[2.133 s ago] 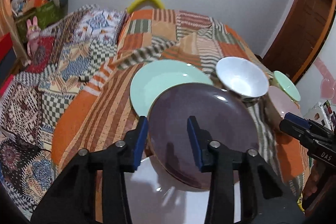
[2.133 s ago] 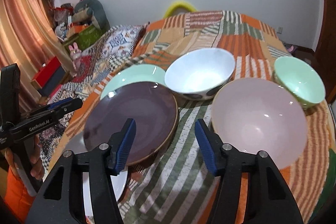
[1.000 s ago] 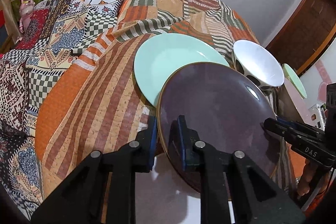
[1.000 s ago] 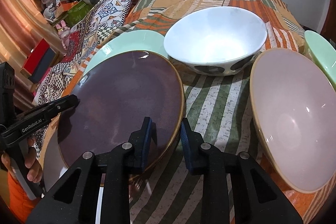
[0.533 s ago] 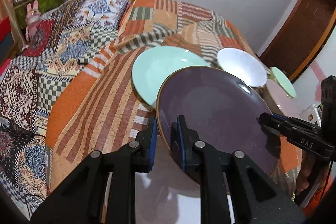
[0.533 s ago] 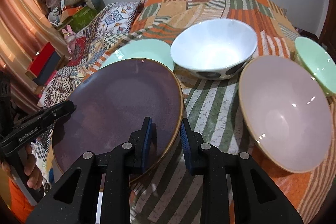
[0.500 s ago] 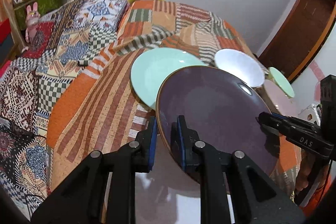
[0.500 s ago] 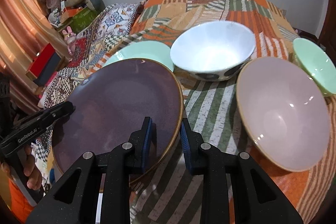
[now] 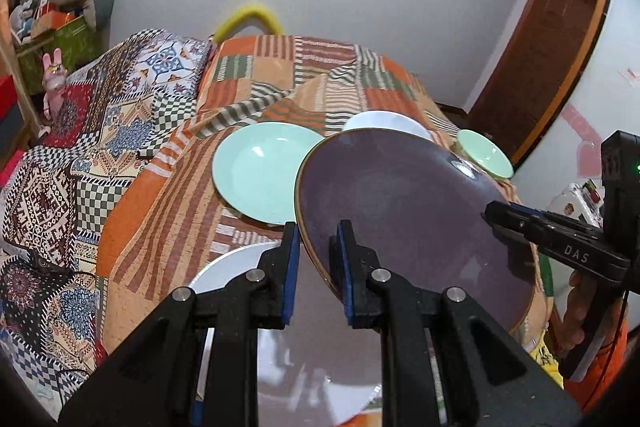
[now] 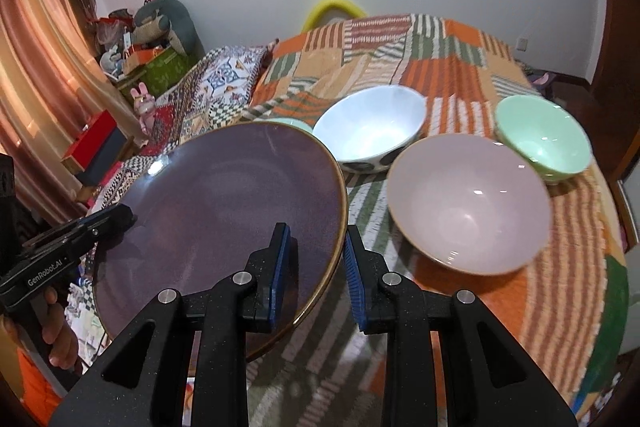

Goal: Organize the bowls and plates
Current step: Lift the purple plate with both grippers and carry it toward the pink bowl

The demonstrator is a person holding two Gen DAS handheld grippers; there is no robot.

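Two grippers are clamping one purple plate [image 9: 404, 211] by opposite rims: left gripper [image 9: 316, 259] fingers pinching its near edge, right gripper [image 10: 316, 263] fingers closing on its gold-trimmed edge. Plate is hanging tilted above the patchwork bedspread [image 10: 440, 75]. Mint plate [image 9: 260, 175] is lying behind it; white bowl [image 10: 372, 131], pink bowl [image 10: 468, 211] and green bowl [image 10: 544, 143] are sitting alongside.

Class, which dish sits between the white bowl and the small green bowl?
The pink bowl, nearer the camera, fills the gap between white bowl and green bowl, in the right wrist view.
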